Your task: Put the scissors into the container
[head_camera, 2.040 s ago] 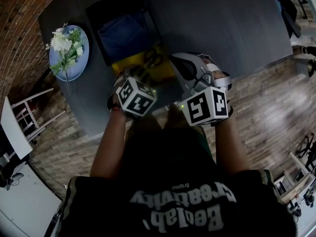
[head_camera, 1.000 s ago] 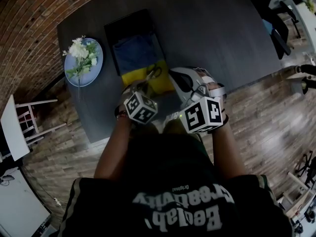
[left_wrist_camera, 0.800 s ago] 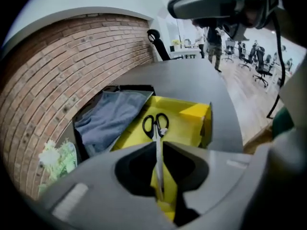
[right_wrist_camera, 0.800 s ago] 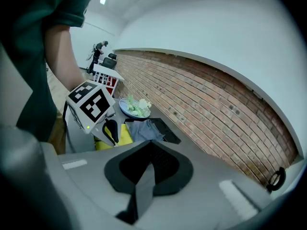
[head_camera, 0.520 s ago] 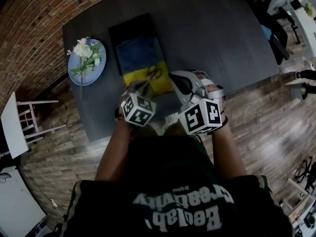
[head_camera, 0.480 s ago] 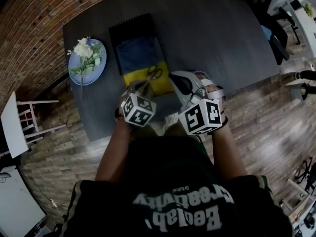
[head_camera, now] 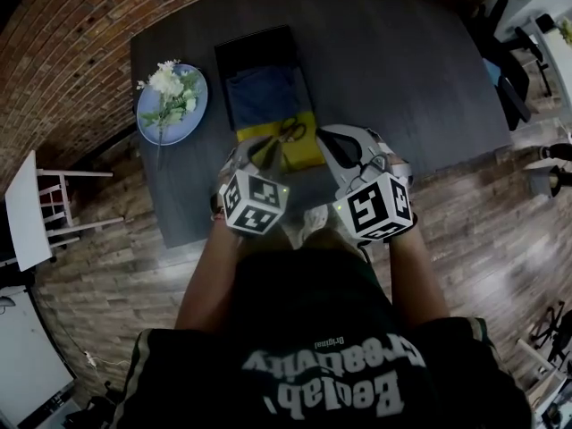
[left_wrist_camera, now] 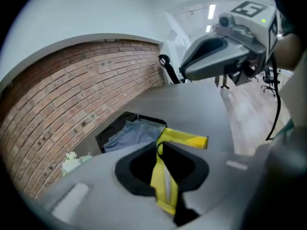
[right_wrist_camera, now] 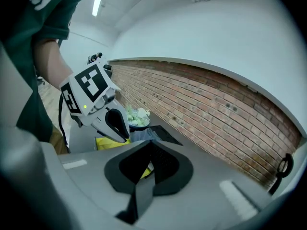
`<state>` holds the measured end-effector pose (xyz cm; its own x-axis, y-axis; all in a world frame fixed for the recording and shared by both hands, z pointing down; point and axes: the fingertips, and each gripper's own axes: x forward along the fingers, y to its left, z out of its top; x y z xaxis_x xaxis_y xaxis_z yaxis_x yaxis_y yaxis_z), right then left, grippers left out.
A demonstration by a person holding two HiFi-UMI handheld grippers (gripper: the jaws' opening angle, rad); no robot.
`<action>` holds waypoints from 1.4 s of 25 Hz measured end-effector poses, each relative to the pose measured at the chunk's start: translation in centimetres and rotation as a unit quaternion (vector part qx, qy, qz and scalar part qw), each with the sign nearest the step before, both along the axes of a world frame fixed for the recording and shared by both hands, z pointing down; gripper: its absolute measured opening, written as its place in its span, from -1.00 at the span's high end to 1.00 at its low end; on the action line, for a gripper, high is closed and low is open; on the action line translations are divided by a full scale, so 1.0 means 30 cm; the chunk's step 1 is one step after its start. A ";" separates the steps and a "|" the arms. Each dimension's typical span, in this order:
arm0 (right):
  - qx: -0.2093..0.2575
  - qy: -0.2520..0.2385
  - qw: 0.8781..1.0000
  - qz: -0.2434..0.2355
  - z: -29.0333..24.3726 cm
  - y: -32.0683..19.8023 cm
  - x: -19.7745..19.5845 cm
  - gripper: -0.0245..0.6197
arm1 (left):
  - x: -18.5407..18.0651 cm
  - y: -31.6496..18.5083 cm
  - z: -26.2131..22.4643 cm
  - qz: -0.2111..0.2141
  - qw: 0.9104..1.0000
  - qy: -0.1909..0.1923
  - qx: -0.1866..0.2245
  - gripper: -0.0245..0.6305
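Yellow cloth (head_camera: 306, 155) is pinched in the left gripper's (left_wrist_camera: 161, 172) jaws; scissors (head_camera: 290, 130) are laid on it at the black container's (head_camera: 259, 45) near edge, mid-frame. The right gripper's (right_wrist_camera: 146, 171) jaws are shut. Bare table (head_camera: 402, 70) is left rightward.

Red brick wall (head_camera: 71, 25) along left side. Wood-plank floor (head_camera: 483, 231) below. Dark grey table (head_camera: 402, 52) mid-room. White chair (head_camera: 31, 213) beside brick wall. Dark office chairs (head_camera: 514, 7) far right. White ceiling (right_wrist_camera: 201, 28), strip light (right_wrist_camera: 97, 5) lit.

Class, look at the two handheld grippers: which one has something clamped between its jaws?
The left gripper: a flat yellow strip is pinched there. The right gripper's jaws meet on nothing.
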<state>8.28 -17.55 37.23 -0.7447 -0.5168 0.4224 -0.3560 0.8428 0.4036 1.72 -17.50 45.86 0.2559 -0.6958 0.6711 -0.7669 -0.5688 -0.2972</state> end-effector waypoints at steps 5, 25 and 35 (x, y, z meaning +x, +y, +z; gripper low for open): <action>-0.001 -0.006 1.000 -0.002 -0.009 0.002 -0.032 0.90 | -0.021 -0.002 -0.097 0.002 1.000 0.008 0.030 0.79; -0.021 -0.046 0.999 0.013 -0.138 0.038 -0.248 0.90 | -0.192 0.037 -0.468 0.014 0.987 0.053 0.153 0.81; 0.016 -0.061 0.997 0.036 -0.293 0.160 -0.336 0.90 | -0.262 0.173 -0.676 0.050 0.973 0.087 0.209 0.81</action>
<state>-1.81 -12.76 28.45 -0.7508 -0.5817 0.3130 -0.4629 0.8014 0.3789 -6.14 -12.31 25.58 0.4204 -0.8643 0.2762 -0.7731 -0.5005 -0.3896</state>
